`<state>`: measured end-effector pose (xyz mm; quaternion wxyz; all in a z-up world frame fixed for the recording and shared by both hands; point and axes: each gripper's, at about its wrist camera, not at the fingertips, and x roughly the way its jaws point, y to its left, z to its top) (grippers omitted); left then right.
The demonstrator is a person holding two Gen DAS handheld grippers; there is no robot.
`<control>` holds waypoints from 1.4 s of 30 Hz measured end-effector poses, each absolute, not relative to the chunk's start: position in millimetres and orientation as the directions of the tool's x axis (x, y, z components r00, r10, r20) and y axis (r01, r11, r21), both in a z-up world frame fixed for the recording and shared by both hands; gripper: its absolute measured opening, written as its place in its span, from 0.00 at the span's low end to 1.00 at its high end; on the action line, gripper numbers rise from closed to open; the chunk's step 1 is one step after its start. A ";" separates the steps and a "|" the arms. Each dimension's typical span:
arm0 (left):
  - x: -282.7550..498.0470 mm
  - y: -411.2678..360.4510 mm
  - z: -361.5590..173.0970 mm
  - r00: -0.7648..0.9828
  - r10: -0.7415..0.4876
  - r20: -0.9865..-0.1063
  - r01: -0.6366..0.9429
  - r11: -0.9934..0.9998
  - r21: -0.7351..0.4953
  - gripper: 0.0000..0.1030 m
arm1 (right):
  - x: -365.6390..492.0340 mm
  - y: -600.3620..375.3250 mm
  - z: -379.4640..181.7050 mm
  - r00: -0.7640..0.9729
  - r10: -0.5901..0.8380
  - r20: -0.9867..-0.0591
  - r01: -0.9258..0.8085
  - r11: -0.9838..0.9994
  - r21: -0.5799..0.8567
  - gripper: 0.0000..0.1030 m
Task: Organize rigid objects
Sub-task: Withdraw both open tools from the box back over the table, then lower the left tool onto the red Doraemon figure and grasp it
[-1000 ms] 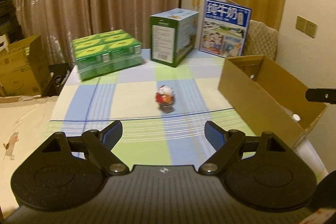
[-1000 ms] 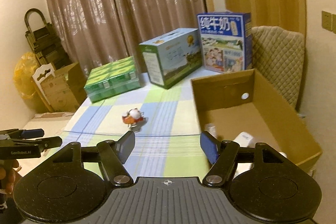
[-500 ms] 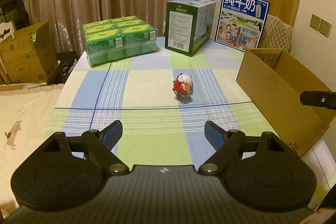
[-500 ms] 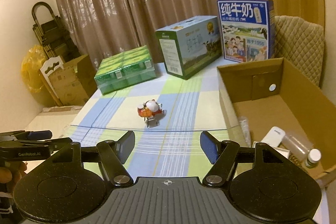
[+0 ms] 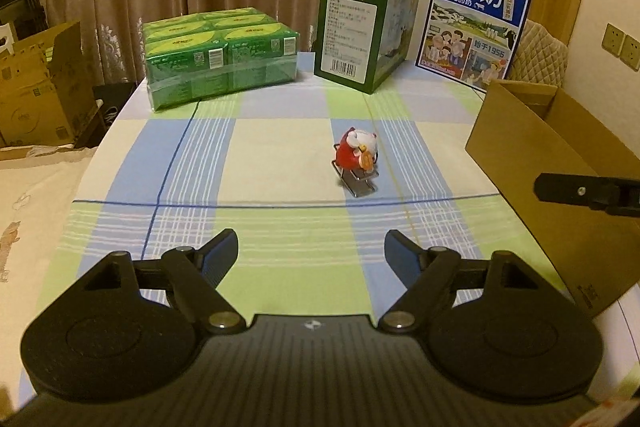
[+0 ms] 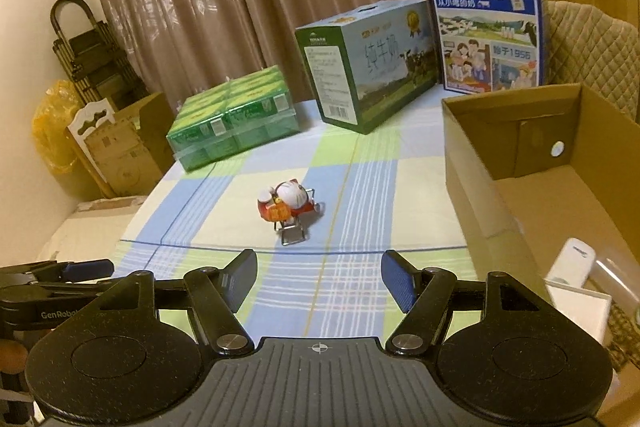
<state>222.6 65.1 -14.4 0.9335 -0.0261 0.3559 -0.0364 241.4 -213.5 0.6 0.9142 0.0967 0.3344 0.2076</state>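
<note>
From my left claw I look down over a table covered with a checked cloth of blue, green and cream. The claw's jaws are closing, but nothing is between them; they only frame bare cloth. Beyond the fingertips stands a small red and white toy figure on a thin wire frame, well apart from the claw and alone in the middle of the table. At the far edge there are a shrink-wrapped pack of green cartons, a tall green and blue milk box and a blue milk carton with large white characters. At the right is an open brown cardboard box, and the black tip of my right claw shows before its wall. From my right claw, the jaws are parted and hold nothing. The same toy figure is ahead of them, near but not touching. The cardboard box is just right of it, and inside lies a white rectangular object.
</note>
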 end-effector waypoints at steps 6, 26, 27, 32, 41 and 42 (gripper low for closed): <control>251.6 63.9 -27.6 0.739 -0.094 -0.667 0.056 0.995 -0.078 0.76 | 268.9 -201.7 -12.3 0.688 0.444 -0.573 -0.311 0.895 0.320 0.64; 360.7 27.8 -56.8 0.736 -0.199 -0.647 0.223 0.974 -0.046 0.72 | 349.4 -192.2 -55.3 0.665 0.421 -0.618 -0.288 0.907 0.308 0.63; 365.5 26.3 -58.3 0.736 -0.202 -0.646 0.229 0.972 -0.043 0.70 | 350.6 -191.8 -56.1 0.664 0.420 -0.618 -0.290 0.907 0.305 0.63; 385.3 19.3 -68.9 0.730 -0.207 -0.652 0.254 0.967 -0.022 0.68 | 354.8 -192.4 -59.4 0.664 0.406 -0.628 -0.292 0.914 0.282 0.63; 403.7 9.8 -84.4 0.713 -0.215 -0.667 0.288 0.958 -0.001 0.53 | 361.1 -198.4 -64.6 0.662 0.367 -0.654 -0.255 0.930 0.264 0.63; 404.3 8.6 -85.5 0.711 -0.216 -0.669 0.292 0.956 0.001 0.51 | 361.0 -198.4 -64.4 0.662 0.368 -0.652 -0.256 0.930 0.265 0.63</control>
